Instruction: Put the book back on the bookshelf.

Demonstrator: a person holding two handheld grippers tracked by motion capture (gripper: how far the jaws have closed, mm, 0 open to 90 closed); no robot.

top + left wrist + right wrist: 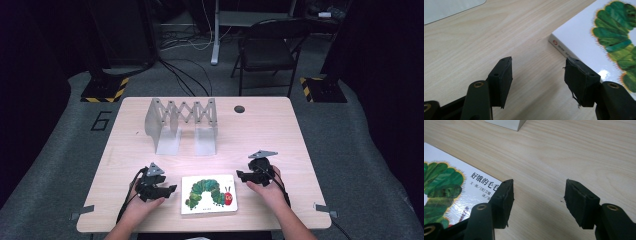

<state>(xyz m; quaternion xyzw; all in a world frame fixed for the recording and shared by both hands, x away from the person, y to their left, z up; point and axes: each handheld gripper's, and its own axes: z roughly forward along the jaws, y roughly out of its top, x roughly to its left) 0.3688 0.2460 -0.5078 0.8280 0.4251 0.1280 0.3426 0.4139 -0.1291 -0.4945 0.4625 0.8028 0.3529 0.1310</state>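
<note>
A light wooden table fills the lower middle of the high view on a grey carpeted floor, with a black folding chair at upper centre, loose cables beside it, and dark surroundings at both edges.

One book, one rack, two grippers.
</note>
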